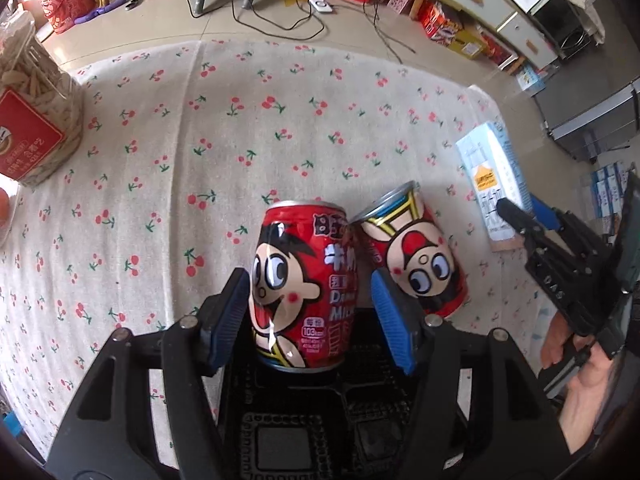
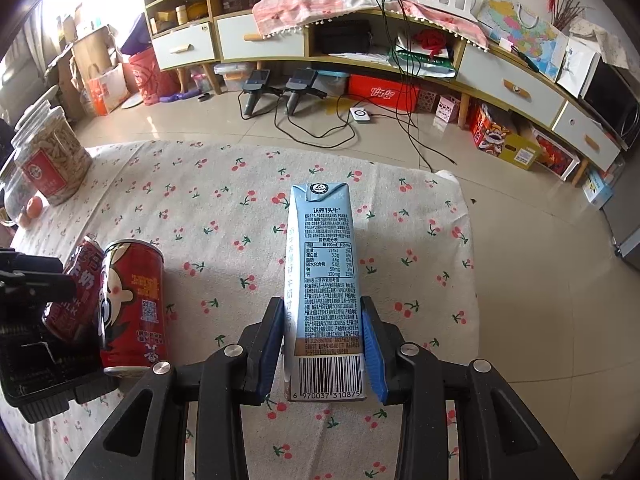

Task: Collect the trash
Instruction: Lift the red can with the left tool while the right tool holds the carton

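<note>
Left gripper [image 1: 310, 304]: jaws spread around an upright red can [image 1: 302, 284], left pad touching it, right pad apart from it; no firm grip evident. Second red can [image 1: 416, 252]: standing inverted just right of the first, rims touching. Right gripper [image 2: 322, 344]: blue pads pressed against both sides of a pale blue milk carton [image 2: 322, 280] on the cherry-print tablecloth [image 2: 200, 208]. Snack jar [image 2: 52, 160]: upright at the cloth's far left corner.

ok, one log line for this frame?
left claw: around upright can, gap right | right claw: shut on carton | second can: upside down, touching first
</note>
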The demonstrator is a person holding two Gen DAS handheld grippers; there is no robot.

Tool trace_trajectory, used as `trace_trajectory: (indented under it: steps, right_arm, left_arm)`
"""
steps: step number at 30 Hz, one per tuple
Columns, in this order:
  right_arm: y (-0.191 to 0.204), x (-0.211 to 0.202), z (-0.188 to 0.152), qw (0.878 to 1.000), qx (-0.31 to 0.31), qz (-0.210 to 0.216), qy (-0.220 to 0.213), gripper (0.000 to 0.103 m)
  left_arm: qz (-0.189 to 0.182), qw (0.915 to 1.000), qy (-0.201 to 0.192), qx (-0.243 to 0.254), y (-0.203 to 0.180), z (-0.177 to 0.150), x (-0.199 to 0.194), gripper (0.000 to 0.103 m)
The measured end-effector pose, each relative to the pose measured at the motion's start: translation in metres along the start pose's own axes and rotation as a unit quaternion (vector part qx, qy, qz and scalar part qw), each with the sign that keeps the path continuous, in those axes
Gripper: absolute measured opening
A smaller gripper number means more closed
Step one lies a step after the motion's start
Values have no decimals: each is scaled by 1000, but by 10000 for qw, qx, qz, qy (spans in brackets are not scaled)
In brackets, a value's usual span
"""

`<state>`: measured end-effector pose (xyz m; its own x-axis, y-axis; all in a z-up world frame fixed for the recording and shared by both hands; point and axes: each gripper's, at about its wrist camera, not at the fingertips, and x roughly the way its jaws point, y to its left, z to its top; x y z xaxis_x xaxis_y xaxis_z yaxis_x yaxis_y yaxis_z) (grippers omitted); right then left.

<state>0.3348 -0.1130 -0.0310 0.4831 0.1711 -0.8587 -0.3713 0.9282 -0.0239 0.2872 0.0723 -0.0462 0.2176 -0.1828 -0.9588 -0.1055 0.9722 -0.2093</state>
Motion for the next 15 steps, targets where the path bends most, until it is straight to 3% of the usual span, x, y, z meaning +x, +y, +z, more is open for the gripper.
trace_trajectory:
  steps: [5, 8, 10, 15]
  right_arm:
    - [-3, 0, 0, 10000, 39, 83, -16, 37]
    - [-3, -1, 1, 9999, 39, 133, -6, 37]
    - [-4, -3, 1, 9998, 75, 179, -18, 37]
    - [-4, -10, 0, 9997, 107, 238, -42, 37]
  left_arm:
    - [-18, 9996, -265, -31, 0, -3, -7, 52]
    - [3, 9994, -356, 10, 0, -8, -15, 40]
    - [-151, 9991, -397, 40, 2, -10, -24, 3]
    - [-253, 9993, -270, 30, 6, -11, -25, 4]
